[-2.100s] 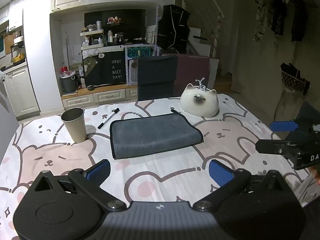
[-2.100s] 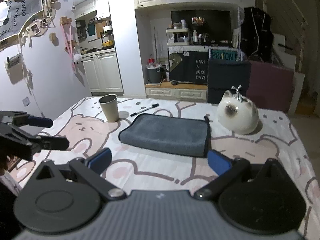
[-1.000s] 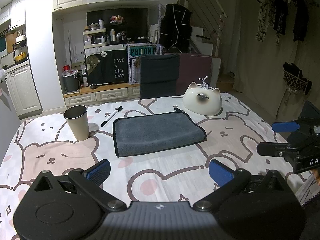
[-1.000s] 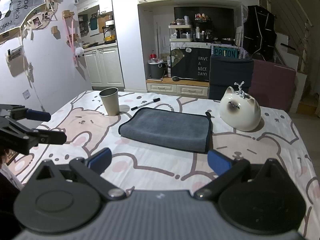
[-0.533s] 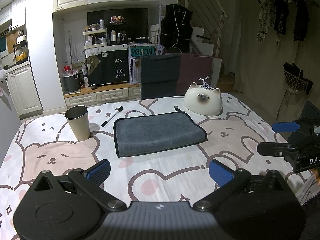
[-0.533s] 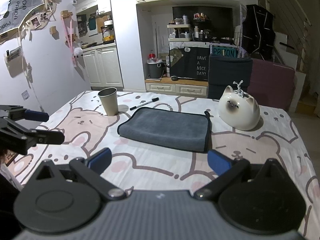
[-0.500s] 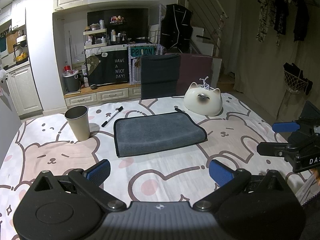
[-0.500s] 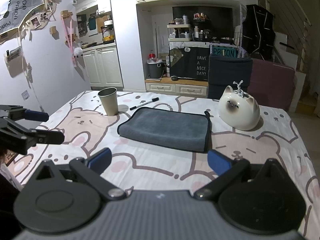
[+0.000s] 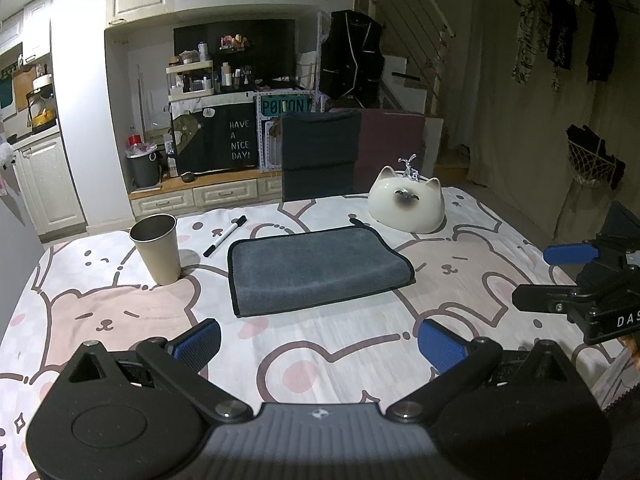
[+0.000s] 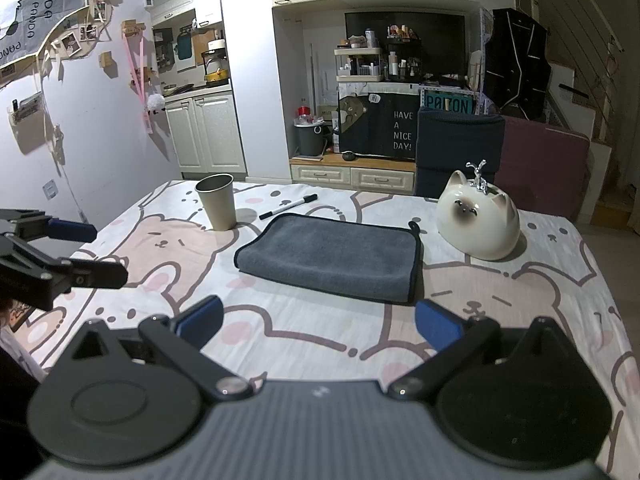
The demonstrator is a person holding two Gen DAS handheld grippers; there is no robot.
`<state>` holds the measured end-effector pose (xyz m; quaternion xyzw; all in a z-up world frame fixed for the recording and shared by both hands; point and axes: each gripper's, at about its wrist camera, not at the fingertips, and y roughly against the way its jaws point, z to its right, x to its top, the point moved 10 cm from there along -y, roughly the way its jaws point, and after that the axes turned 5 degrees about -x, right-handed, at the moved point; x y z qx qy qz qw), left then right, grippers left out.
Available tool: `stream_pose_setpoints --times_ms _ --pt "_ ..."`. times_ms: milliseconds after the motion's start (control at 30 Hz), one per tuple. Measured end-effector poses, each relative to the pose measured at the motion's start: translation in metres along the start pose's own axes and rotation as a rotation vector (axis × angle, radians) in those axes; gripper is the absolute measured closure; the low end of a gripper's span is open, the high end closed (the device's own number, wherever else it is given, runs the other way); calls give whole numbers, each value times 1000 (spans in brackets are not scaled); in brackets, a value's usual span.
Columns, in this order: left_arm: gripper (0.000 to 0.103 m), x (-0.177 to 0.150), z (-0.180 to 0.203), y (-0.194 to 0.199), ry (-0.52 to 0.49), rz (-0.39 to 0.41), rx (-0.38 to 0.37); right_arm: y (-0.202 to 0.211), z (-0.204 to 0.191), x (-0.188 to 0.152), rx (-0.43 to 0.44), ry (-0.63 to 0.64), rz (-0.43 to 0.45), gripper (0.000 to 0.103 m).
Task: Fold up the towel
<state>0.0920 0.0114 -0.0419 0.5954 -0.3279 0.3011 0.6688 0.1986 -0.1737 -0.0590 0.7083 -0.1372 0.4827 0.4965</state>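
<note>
With both tools parked at the near edge of the table [image 9: 360, 364], neither touches anything: left gripper [image 9: 320, 344] has its blue pads spread wide and empty, right gripper [image 10: 318, 326] likewise wide apart and empty. Each shows up side-on in the other's view, left one at [image 10: 60, 256], right one at [image 9: 576, 280], so they flank the work area.

Key relation: towel [image 9: 316, 268] lies straight ahead of both, centred between them, well apart from either; its long axis runs left-right across the view. Neither arm looks clearly nearer.

Towel looks already folded: grey, thick, flat rectangle with dark edging, rounded fold along the right end, hanging loop at the far right corner. Likely done, or one more fold across the long axis.

Beyond it: metal cup [image 9: 156, 248] far left, marker [image 9: 225, 236] behind, cat-shaped ceramic [image 9: 406, 206] far right.
</note>
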Motion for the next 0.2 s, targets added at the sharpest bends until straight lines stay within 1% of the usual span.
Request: stream_pose_setpoints --times_ms 200 --pt "0 1 1 1 3 -1 7 0 0 0 0 0 1 0"
